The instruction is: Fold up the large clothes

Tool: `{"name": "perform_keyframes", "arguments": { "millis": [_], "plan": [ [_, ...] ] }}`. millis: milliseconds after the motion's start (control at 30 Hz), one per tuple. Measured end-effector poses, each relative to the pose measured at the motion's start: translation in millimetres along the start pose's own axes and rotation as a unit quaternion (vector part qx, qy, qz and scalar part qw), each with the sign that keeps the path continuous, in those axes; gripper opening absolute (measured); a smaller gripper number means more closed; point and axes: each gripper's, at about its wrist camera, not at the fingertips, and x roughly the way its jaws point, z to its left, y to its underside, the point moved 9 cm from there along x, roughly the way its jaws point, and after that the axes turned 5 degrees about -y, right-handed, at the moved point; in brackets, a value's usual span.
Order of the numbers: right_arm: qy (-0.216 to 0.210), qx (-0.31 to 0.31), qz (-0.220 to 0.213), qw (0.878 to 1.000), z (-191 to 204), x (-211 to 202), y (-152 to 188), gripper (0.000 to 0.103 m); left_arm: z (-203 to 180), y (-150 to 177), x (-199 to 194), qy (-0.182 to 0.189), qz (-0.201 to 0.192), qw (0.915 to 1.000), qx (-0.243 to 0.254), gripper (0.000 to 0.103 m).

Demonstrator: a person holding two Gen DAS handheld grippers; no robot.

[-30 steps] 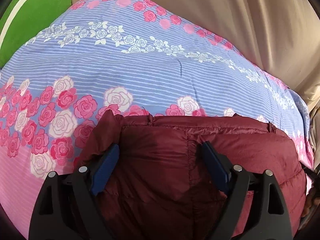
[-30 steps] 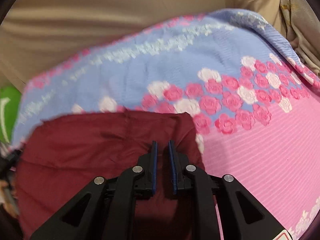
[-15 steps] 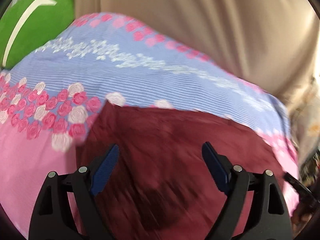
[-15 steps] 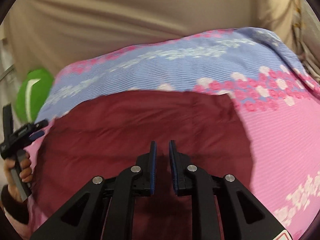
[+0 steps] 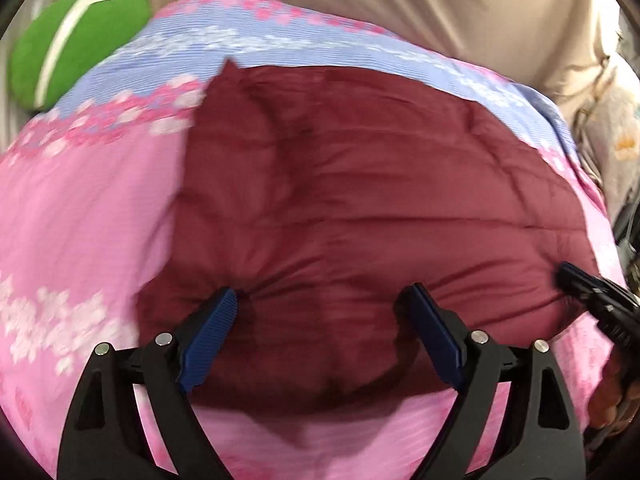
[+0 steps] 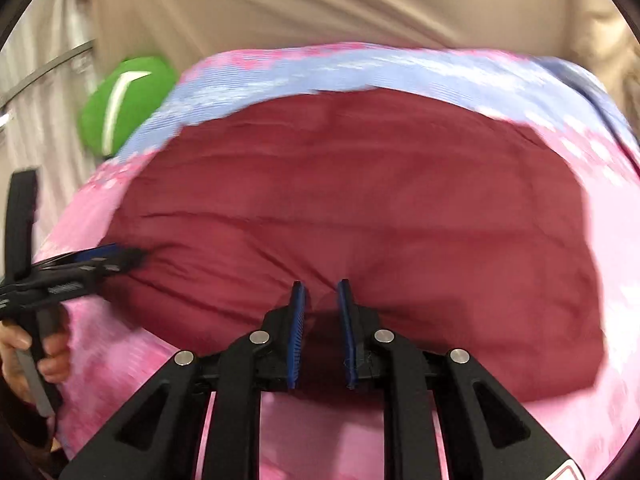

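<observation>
A dark red quilted jacket (image 5: 360, 180) lies spread on a pink and blue floral bedspread (image 5: 80, 220). My left gripper (image 5: 320, 290) stands wide over the jacket's near edge, with a thick fold between its blue pads and creases fanning out from the left pad. In the right wrist view the jacket (image 6: 360, 200) fills the middle, and my right gripper (image 6: 320, 284) is nearly closed on a pinch of its near edge. Each gripper shows in the other's view: the right gripper (image 5: 568, 274) on the jacket's right side, the left gripper (image 6: 116, 258) on its left, pulling the cloth taut.
A green cushion (image 5: 72, 44) sits at the bed's far left corner. Beige draped cloth (image 5: 400, 0) backs the bed. A pale patterned cloth (image 5: 620, 132) lies off the right edge. A hand (image 6: 48, 356) grips the left gripper's handle.
Both grippers have drawn back toward the near, pink part of the bed with the jacket in them. Much more of the jacket now shows stretched out flat. Each gripper has come into the other's view.
</observation>
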Motion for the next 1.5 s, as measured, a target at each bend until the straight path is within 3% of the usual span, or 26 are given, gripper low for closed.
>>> {"name": "perform_keyframes", "arguments": {
  "millis": [133,167,200,367,433,533,667,767,933,1100,1200,1300,1433,1500],
  "plan": [
    [0.082,0.046,0.000,0.996,-64.2,-23.7,27.0,0.012,21.9,14.3,-2.9,-0.033,-0.001,0.9994,-0.008,0.085],
    [0.097,0.056,0.000,0.994,-77.4,-29.0,33.3,0.007,26.2,17.0,-1.8,-0.038,-0.001,0.9992,-0.011,0.085],
    [0.099,0.074,0.001,0.992,-90.6,-34.9,41.4,0.006,32.3,18.4,-1.3,-0.054,-0.002,0.9984,-0.016,0.090],
    [0.149,0.103,-0.007,0.983,-113.3,-58.8,47.7,0.009,45.5,25.7,-5.5,-0.040,0.006,0.9978,-0.052,0.091],
    [0.129,0.098,-0.024,0.986,-99.7,-66.5,33.3,0.019,48.1,25.3,-12.0,-0.039,0.004,0.9970,-0.066,0.089],
    [0.049,0.065,-0.047,0.996,-48.3,-65.5,-0.2,0.020,54.6,26.2,-25.0,-0.032,-0.006,0.9959,-0.085,0.089],
    [-0.033,0.014,-0.050,0.998,17.5,-41.9,-39.6,0.020,61.9,28.5,-39.6,-0.010,-0.012,0.9928,-0.119,0.089],
    [-0.039,-0.024,-0.047,0.998,50.1,-13.4,-67.5,0.019,71.1,26.2,-47.9,0.000,-0.018,0.9897,-0.142,0.089],
    [-0.033,-0.016,-0.029,0.999,57.1,34.2,-104.7,0.019,81.5,11.7,-52.3,0.006,-0.033,0.9873,-0.155,0.089],
    [-0.039,0.019,0.027,0.999,48.0,90.1,-100.6,0.020,84.2,-7.2,-34.0,0.006,-0.031,0.9882,-0.150,0.091],
    [-0.033,0.016,0.047,0.998,45.0,109.9,-90.7,0.019,84.5,-14.2,-15.0,0.034,-0.011,0.9857,-0.165,0.091],
    [-0.028,0.002,0.050,0.998,45.0,120.2,-83.1,0.019,82.1,-16.2,3.0,0.064,0.011,0.9807,-0.184,0.094],
    [-0.034,-0.004,0.054,0.998,45.5,120.7,-81.8,0.018,78.4,-19.0,9.5,0.058,0.006,0.9821,-0.179,0.095],
    [-0.057,0.018,0.056,0.997,44.0,112.1,-85.9,0.020,77.0,-18.3,8.9,0.059,0.005,0.9828,-0.175,0.094]
  ]
}}
